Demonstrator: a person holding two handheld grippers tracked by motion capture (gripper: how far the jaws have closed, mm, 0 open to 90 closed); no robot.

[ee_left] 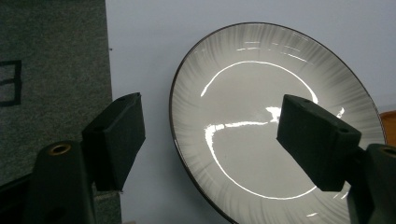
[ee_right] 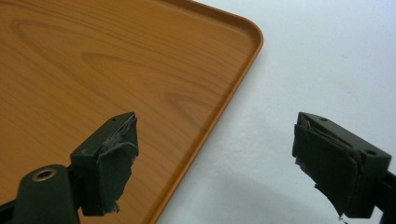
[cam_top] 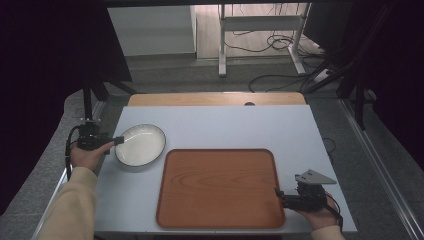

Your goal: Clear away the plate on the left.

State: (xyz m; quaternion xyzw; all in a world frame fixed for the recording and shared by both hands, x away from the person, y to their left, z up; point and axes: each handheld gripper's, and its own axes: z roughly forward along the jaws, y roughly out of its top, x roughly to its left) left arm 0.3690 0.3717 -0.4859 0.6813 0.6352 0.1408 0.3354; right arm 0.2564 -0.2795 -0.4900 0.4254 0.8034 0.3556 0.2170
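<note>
A white plate with a dark rim sits on the pale tabletop, just beside the upper left corner of a wooden tray that lies empty in the middle. The left gripper comes in level from the left edge of the tabletop, and in the left gripper view its jaws stand wide apart with the plate's near rim running between them: one jaw hangs outside the rim over bare tabletop, the other over the glossy inner face. They hold nothing yet; whether either jaw already touches the plate is hard to tell. That straddle reads as a set-up for pinching the rim, the only part of a flat plate thin enough to grip.

The right gripper rests at the tray's lower right corner, held in the person's hand. Its jaws are also wide open and empty, one over the tray's wood grain, the other over the tabletop, with the raised tray edge between them. It seems placed to steady or take the tray, likely so the plate can go onto it
</note>
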